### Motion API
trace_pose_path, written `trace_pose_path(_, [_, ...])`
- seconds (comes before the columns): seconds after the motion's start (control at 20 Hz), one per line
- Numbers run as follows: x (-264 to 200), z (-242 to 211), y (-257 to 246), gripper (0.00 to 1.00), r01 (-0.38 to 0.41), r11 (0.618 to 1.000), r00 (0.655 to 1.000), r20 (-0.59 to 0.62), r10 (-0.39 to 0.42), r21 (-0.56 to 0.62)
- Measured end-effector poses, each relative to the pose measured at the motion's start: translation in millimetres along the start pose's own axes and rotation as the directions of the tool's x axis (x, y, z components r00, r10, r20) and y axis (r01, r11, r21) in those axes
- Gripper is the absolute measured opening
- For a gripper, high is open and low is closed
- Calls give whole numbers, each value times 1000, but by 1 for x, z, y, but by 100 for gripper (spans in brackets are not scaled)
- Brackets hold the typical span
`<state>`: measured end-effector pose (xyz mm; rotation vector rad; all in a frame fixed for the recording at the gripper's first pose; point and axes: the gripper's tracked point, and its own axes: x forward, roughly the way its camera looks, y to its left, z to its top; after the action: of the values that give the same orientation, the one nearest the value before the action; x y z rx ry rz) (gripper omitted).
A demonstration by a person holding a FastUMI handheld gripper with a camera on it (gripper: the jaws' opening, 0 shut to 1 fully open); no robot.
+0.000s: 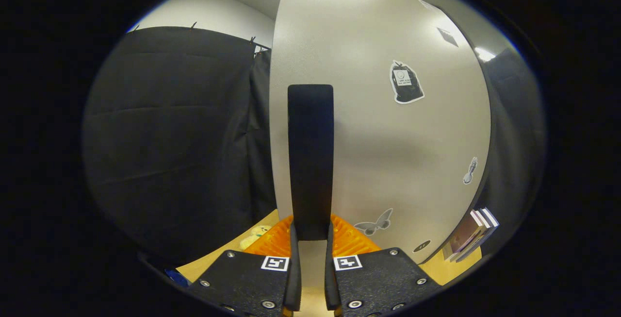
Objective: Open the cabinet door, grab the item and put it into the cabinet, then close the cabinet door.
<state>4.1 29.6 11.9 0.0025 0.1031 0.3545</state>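
The hand-held gripper (pixel 310 246) is pointing straight at the cabinet door (pixel 388 127), a pale grey panel standing upright close ahead. A tall black handle (pixel 310 161) is running vertically down the door near its left edge, and the handle's lower end is sitting between the two fingers (pixel 294 268). The fingers are standing narrowly apart, their tips lying against the handle's sides, so the jaws are looking closed on the handle rather than spread wide.

Several stickers are showing on the door to the right of the handle: a dark bag-shaped sticker (pixel 406 82) high up, a small pale sticker (pixel 470 171) near the right edge, a butterfly sticker (pixel 374 223) low down and a small dark oval sticker (pixel 421 246) below that.

An orange ridged item (pixel 271 241) is lying on the wooden table (pixel 208 261) just beyond the fingers, partly hidden behind the handle and the gripper body. A small yellowish soft toy (pixel 255 236) is lying just to its left on the table. A stack of books (pixel 470 234) is resting at the door's lower right corner. Black cloth (pixel 170 137) is hanging to the left of the door, with a white wall (pixel 213 13) rising above it.
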Motion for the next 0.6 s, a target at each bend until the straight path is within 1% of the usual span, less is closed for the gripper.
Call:
trace_pose_path(0.3, [-33, -7, -7, 19, -118, 993, 993, -3, 118, -5])
trace_pose_path(0.45, [-45, -9, -9, 19, -165, 986, 986, -6, 165, -9])
trace_pose_path(0.6, [-69, -15, -16, 19, -220, 976, 976, -11, 220, -3])
